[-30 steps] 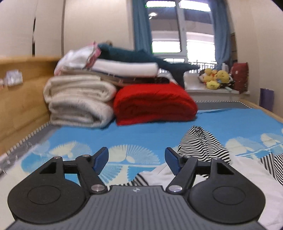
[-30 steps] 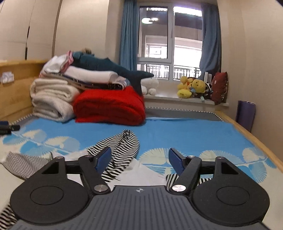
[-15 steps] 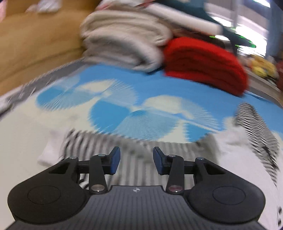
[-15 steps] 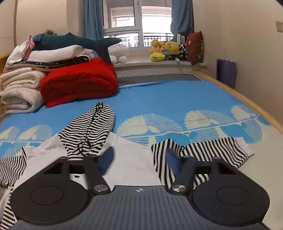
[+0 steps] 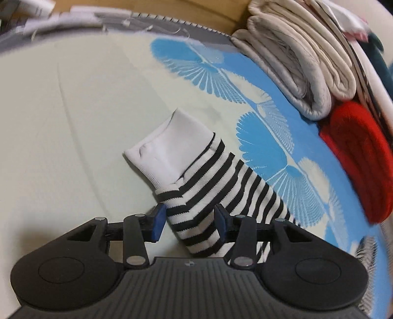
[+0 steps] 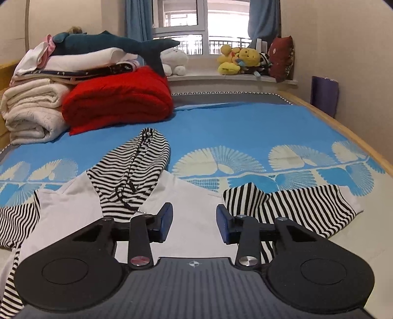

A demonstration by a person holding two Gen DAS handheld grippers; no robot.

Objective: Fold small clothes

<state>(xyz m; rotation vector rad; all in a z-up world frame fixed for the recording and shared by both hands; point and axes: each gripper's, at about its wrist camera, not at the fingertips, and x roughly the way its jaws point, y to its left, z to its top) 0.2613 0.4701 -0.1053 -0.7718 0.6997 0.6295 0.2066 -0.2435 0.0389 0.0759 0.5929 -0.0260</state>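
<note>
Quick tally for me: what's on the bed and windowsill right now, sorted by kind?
Garment to fold: 1, striped hoodie
Folded bedding: 3, red blanket, cream quilt, white stack
Plush toys: 3 at least, shark, white plush, yellow cluster
Cushion: 1, dark red
Total: 8

**Inspector A:** Bedding?

**Inspector B:** A blue bedspread (image 6: pixel 245 127) with pale fan motifs. At the far left, a folded red blanket (image 6: pixel 118 103) lies beside a stack of cream quilts (image 6: pixel 32 110); the two touch.

**Inspector A:** Above them?

**Inspector B:** White folded linen (image 6: pixel 86 59), with a dark teal plush shark (image 6: pixel 110 43) on top.

**Inspector A:** Window side?

**Inspector B:** The windowsill (image 6: pixel 233 78) carries a white plush toy (image 6: pixel 174 61), yellow soft toys (image 6: pixel 238 60) and a dark red cushion (image 6: pixel 281 57). Blue curtains (image 6: pixel 262 22) flank the window. A purple bag (image 6: pixel 324 94) stands against the right wall.
</note>
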